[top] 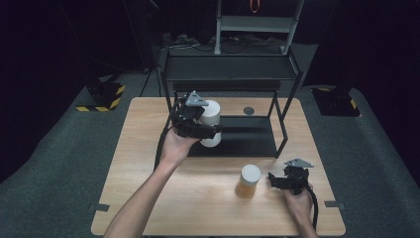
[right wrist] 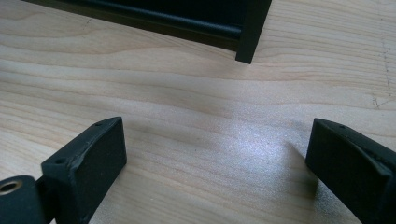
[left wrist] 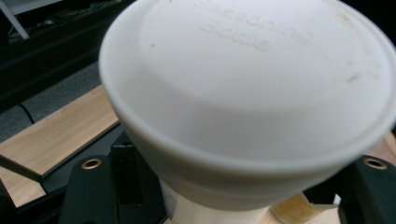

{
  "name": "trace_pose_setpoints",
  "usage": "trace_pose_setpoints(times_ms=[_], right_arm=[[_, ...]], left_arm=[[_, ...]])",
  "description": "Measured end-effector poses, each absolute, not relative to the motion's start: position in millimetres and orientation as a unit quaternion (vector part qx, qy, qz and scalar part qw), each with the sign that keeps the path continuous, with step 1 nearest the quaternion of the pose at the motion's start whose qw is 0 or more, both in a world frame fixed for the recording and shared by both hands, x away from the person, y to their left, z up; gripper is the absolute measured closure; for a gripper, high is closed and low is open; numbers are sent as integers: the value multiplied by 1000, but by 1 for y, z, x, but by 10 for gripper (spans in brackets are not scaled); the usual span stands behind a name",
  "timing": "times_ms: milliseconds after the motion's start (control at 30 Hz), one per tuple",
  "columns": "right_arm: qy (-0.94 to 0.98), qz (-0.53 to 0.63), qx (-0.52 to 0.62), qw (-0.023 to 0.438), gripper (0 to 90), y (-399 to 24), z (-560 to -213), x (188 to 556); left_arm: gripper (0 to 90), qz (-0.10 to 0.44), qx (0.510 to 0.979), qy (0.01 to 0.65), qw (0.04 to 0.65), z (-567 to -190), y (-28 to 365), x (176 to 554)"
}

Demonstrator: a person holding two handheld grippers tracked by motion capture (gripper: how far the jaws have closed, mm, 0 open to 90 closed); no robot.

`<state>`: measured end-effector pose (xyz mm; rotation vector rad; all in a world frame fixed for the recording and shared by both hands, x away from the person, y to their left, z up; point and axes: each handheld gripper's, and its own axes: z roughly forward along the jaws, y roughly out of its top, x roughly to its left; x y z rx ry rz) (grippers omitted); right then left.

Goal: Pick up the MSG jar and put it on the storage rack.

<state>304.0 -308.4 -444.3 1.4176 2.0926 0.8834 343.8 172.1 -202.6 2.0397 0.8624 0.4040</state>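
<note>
Seasoning bottle (top: 210, 123), white-lidded, hangs clamped in the left tongs (top: 198, 130) at the black rack's (top: 233, 74) front edge, likely mid-carry toward a shelf; its lid looms close in the left gripper view, while the right tongs (right wrist: 219, 172) gape empty over the surface (right wrist: 196, 93).

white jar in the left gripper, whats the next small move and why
Probably carry the white jar forward onto the black rack: the left gripper holds it raised by the rack's lower shelf. The right gripper waits open near the amber jar.
</note>
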Motion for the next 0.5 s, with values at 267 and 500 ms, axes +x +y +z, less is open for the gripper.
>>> trace_pose_setpoints(times_ms=[267,500], right_arm=[[761,321,515,230,46,-308,-444,304],[760,321,515,230,46,-308,-444,304]], left_arm=[[330,173,815,349,430,-165,165,353],[331,177,809,358,431,-136,161,363]])
